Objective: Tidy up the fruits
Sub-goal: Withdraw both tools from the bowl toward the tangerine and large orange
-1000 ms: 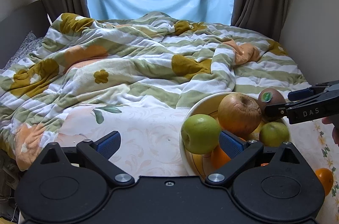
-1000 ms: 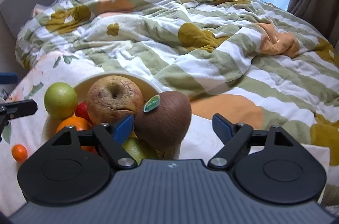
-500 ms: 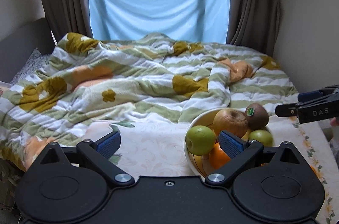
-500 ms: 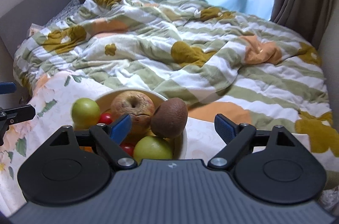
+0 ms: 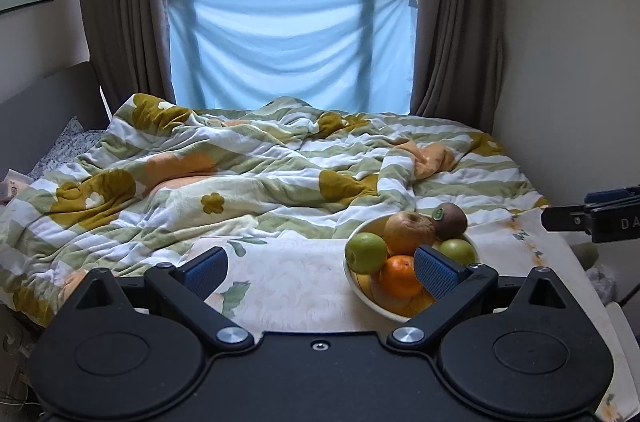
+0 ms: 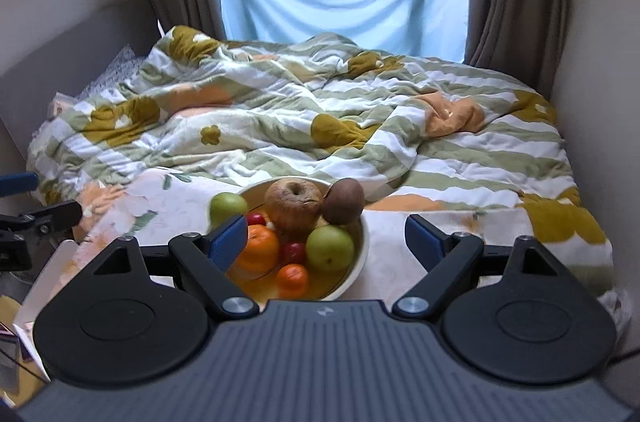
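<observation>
A cream bowl [image 5: 354,272] [image 6: 362,246] stands on the floral sheet at the bed's near edge. It holds a brown kiwi [image 5: 450,220] [image 6: 343,201], a wrinkled brownish apple [image 5: 408,232] [image 6: 294,204], green apples [image 5: 366,251] [image 6: 330,247], an orange [image 5: 400,274] [image 6: 262,248], a small tangerine [image 6: 293,275] and small red fruits [image 6: 293,252]. My left gripper [image 5: 320,268] is open and empty, back from the bowl and to its left. My right gripper [image 6: 326,240] is open and empty, back from the bowl, which sits behind its left finger.
A rumpled striped flowered duvet [image 5: 248,174] covers the bed behind the bowl. Walls stand close on the right [image 5: 568,62] and a grey headboard [image 5: 44,118] on the left. A window with blue cloth [image 5: 288,50] and brown curtains is at the far end.
Both grippers have pulled back and up from the bowl. The kiwi, between the right gripper's fingers a second ago, now rests in the bowl.
</observation>
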`<state>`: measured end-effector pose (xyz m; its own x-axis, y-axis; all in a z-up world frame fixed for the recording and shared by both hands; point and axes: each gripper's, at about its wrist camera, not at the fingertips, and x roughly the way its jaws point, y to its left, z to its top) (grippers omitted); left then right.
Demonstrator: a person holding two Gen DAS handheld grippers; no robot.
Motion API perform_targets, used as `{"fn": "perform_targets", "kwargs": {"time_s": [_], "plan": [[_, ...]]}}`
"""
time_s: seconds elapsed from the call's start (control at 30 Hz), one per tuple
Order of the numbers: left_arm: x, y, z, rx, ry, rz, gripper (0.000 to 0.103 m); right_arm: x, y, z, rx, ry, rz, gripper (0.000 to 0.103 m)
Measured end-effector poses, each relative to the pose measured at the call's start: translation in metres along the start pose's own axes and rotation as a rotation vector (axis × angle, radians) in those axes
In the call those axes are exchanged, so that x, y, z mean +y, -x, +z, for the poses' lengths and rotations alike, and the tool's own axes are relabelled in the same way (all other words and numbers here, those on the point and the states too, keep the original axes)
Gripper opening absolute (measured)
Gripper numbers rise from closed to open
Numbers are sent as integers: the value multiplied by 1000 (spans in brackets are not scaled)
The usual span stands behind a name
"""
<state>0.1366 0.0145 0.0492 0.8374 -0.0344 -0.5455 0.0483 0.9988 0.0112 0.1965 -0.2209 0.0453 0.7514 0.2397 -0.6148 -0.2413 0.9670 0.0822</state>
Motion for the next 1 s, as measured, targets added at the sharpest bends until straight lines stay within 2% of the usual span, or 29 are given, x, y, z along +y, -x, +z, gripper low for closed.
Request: {"fn": "perform_targets", "kwargs": {"time_s": [0.23, 0.47, 0.8, 1.0], "plan": [[3, 18, -21, -2, -5, -14, 102, 19, 37, -31, -30, -68, -20, 101], [1, 7, -46, 37, -16, -4, 102, 18, 48, -65, -50, -142, -55, 101], [-6, -55, -92, 116, -8, 33, 102, -29, 1, -117, 2, -168, -157, 103], [-3, -90, -111, 169, 20, 75, 100, -56, -38, -142, 61, -150, -179, 103]]}}
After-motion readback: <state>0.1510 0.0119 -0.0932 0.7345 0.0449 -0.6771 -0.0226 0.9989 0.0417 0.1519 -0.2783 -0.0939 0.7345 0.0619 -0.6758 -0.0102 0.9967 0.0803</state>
